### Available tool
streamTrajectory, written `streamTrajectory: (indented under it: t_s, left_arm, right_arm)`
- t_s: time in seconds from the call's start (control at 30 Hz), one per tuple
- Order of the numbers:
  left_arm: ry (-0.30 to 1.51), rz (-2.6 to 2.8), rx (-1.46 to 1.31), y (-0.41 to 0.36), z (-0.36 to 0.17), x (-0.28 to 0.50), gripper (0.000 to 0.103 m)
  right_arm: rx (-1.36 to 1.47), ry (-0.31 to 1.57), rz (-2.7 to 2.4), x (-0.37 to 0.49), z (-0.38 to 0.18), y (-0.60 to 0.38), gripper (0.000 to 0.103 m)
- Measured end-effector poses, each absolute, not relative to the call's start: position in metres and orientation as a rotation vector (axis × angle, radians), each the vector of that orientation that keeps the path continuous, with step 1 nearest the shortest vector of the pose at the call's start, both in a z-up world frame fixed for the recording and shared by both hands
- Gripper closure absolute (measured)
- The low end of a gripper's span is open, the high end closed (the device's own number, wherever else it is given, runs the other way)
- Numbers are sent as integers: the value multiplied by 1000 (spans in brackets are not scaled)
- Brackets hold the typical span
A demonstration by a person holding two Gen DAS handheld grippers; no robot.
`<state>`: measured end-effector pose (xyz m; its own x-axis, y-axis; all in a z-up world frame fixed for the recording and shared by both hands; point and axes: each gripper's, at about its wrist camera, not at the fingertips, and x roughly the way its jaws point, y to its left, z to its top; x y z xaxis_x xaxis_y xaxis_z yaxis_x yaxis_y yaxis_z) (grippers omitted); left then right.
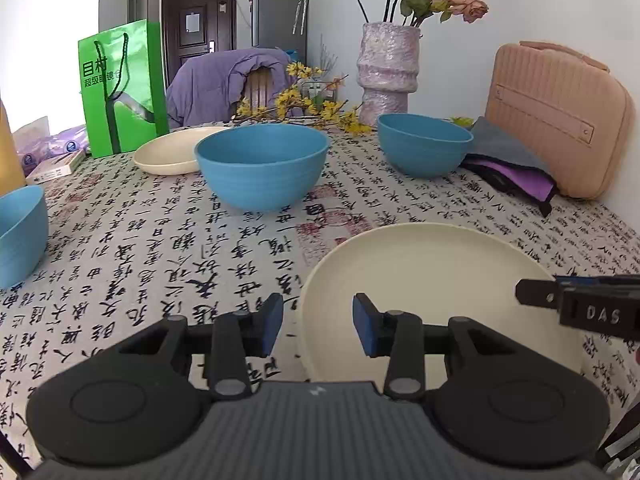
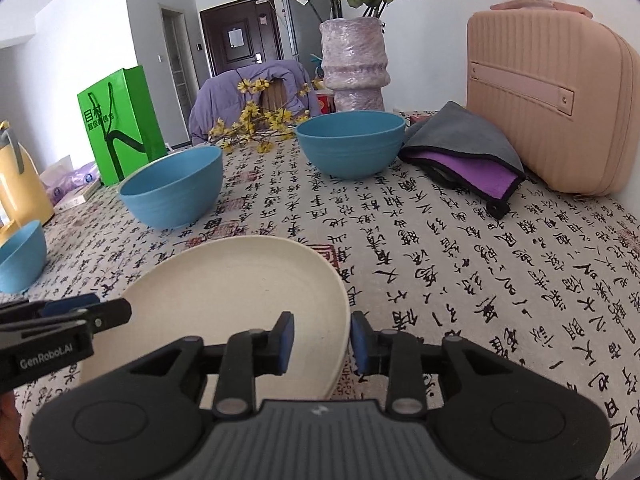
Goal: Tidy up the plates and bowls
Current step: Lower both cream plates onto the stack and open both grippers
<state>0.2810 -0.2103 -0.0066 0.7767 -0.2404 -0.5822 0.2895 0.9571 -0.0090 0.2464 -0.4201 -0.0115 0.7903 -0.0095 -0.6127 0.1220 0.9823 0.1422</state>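
A cream plate (image 1: 432,280) lies on the table right in front of both grippers; it also shows in the right wrist view (image 2: 224,292). My left gripper (image 1: 318,328) is open and straddles the plate's left rim. My right gripper (image 2: 322,342) is open and straddles its right rim. A second cream plate (image 1: 172,152) lies at the far left. Three blue bowls stand on the table: one in the middle (image 1: 262,168), one further back right (image 1: 424,144), one at the left edge (image 1: 20,232). The same bowls show in the right wrist view (image 2: 172,188), (image 2: 350,144), (image 2: 20,256).
A purple vase (image 1: 388,72) with flowers and yellow blossom twigs (image 1: 304,108) stand at the back. A pink case (image 1: 560,120) and folded grey-purple cloths (image 1: 508,160) lie at the right. A green bag (image 1: 120,88) stands at the back left.
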Motion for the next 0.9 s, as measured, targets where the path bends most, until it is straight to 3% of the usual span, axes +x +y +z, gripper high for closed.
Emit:
streamTrajectory:
  t_s: [0.07, 0.2, 0.53, 0.6, 0.9]
  left_arm:
    - [620, -284, 81, -207, -6, 280, 61]
    - [618, -277, 74, -201, -4, 276, 56]
    - [616, -293, 0, -164, 11, 252, 34]
    - [602, -289, -12, -154, 16, 243, 22]
    - [540, -209, -61, -82, 35, 191, 5]
  right_arm:
    - [168, 654, -70, 246, -11, -419, 69]
    - [103, 654, -79, 243, -12, -408, 46]
    - [129, 587, -63, 225, 9, -405, 39]
    - [132, 564, -49, 218, 16, -401, 38]
    - [92, 477, 91, 179, 28, -353, 27]
